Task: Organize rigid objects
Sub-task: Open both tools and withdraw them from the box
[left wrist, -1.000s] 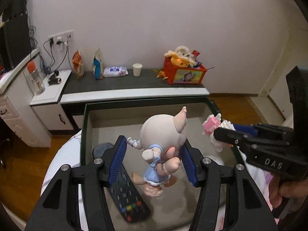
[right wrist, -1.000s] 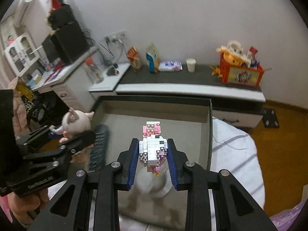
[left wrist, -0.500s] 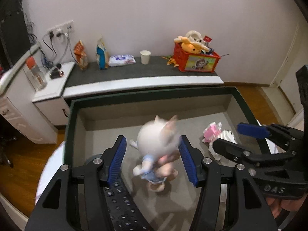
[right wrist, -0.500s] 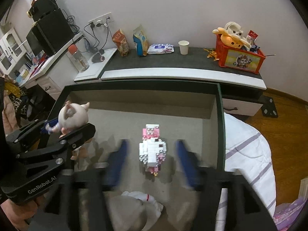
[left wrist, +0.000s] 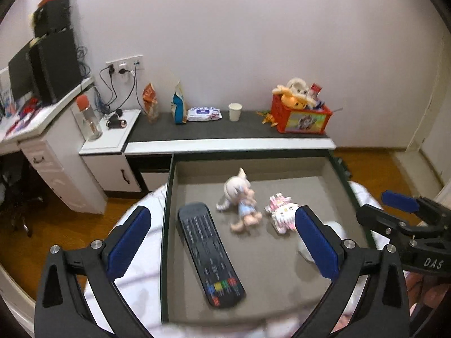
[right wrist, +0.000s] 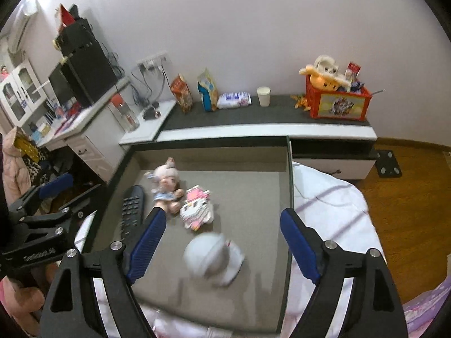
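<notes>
A grey tray (left wrist: 253,287) (right wrist: 253,191) with a dark rim lies on the bed. In it lie a pig doll in a blue dress (left wrist: 239,200) (right wrist: 166,183), a pink-and-white block figure (left wrist: 282,214) (right wrist: 197,208), a black remote (left wrist: 210,253) (right wrist: 132,208) and a white round object (right wrist: 211,259). My left gripper (left wrist: 222,245) is open and empty above the tray's near part. My right gripper (right wrist: 222,245) is open and empty above the white object.
A low black-topped cabinet (left wrist: 225,132) stands behind the tray with snack bags, a paper cup (left wrist: 234,111) and a red toy box (left wrist: 301,118). A white desk (left wrist: 56,140) stands at the left. White bedding (right wrist: 332,205) lies right of the tray.
Both grippers have opened and pulled back up. The pig doll and the block figure were let go and now lie on their sides in the tray.
</notes>
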`<state>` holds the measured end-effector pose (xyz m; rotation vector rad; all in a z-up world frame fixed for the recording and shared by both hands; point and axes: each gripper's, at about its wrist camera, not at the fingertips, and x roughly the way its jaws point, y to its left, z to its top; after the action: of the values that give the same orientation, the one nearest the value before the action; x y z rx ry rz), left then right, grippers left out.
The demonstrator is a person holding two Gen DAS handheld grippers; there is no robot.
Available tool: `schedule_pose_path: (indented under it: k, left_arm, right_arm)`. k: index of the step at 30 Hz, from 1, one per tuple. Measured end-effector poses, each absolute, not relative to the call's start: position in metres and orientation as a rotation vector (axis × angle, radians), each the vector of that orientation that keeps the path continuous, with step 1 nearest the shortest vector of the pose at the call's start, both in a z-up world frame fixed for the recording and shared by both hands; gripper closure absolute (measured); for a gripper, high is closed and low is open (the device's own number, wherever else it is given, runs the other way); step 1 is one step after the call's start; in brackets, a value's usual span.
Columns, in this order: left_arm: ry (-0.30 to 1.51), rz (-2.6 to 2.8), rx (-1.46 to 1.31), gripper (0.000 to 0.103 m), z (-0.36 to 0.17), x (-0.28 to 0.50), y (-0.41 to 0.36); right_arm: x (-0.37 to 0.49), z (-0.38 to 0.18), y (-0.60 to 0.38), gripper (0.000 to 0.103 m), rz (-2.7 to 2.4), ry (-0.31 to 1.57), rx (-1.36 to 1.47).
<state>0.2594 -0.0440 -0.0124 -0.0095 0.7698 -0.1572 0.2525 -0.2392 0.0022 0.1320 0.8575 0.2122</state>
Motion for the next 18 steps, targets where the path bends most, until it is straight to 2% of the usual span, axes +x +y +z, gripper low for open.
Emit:
schedule_pose_path:
  k: [9,18]
  left_arm:
    - [0.731,-0.151,-0.079,0.0,0.002,0.139,-0.023]
    - [0.757,-0.109,-0.089,0.0,-0.021,0.054,-0.005]
  right_arm:
    - [0.132,0.031,-0.225,0.018,0.182,0.739,0.112]
    - [0.054,0.026,-0.223,0.018,0.153,0.717,0.114]
